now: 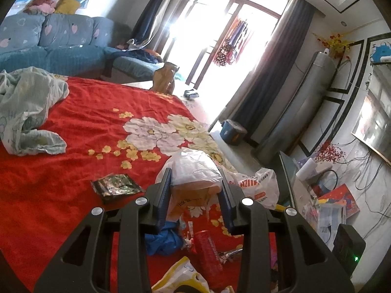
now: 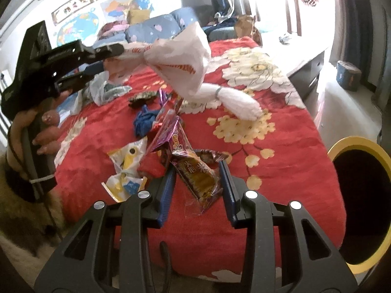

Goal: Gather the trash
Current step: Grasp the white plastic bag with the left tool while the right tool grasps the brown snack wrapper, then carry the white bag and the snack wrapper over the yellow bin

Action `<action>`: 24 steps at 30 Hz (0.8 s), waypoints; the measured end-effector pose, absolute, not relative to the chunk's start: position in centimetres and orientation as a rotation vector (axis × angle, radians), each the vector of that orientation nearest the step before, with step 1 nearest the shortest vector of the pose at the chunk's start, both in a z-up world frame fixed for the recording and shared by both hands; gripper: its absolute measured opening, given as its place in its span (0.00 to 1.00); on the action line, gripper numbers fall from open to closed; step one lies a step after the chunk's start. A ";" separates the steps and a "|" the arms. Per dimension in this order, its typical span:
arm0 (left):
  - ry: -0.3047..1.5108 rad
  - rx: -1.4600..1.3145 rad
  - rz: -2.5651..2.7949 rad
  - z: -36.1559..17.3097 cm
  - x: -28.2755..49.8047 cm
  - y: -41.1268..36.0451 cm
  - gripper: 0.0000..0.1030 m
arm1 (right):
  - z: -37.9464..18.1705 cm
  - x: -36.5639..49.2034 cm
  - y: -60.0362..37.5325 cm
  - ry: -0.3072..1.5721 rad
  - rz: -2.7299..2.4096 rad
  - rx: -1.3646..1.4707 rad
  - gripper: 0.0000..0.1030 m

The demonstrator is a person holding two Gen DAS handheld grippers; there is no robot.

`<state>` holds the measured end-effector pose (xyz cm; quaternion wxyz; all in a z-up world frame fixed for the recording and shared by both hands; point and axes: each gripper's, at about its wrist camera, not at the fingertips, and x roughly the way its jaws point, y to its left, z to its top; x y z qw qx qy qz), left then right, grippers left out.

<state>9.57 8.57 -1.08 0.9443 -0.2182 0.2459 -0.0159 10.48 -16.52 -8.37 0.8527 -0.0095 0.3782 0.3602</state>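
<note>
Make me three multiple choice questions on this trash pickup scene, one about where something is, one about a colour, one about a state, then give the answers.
1. Where is the bin in the right wrist view?
A. At the right, beside the bed
B. On the sofa
C. On the window sill

2. What colour is the bin's rim?
A. Green
B. Yellow
C. White

3. What is the left gripper doing?
A. Hanging open over bare cloth
B. Shut on a white plastic bag
C. Shut on a blue rag

Answers: 1 A, it stands off the edge of the red bedspread. 2 B, a yellow ring surrounds the dark opening. 3 B, the bag's bunched neck is pinched between its fingers and hangs clear of the bedspread.
</note>
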 end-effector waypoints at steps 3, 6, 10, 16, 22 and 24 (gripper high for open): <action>0.500 -0.446 -0.036 -0.8 9.4 8.4 0.33 | -7.8 10.5 -17.0 0.779 0.746 -0.006 0.28; 0.497 -0.443 -0.041 -0.5 9.2 8.2 0.33 | -7.4 10.6 -17.5 0.766 0.735 0.007 0.28; 0.491 -0.436 -0.050 -0.1 8.9 7.6 0.33 | -6.9 10.9 -18.3 0.754 0.714 0.027 0.28; 0.486 -0.417 -0.064 0.3 8.8 6.8 0.33 | -6.3 11.4 -19.8 0.735 0.677 0.057 0.28; 0.490 -0.392 -0.088 0.4 9.0 5.3 0.33 | -5.6 12.1 -21.7 0.716 0.632 0.094 0.28; 0.494 -0.381 -0.095 0.3 9.2 4.8 0.33 | -5.5 12.3 -22.3 0.711 0.617 0.107 0.28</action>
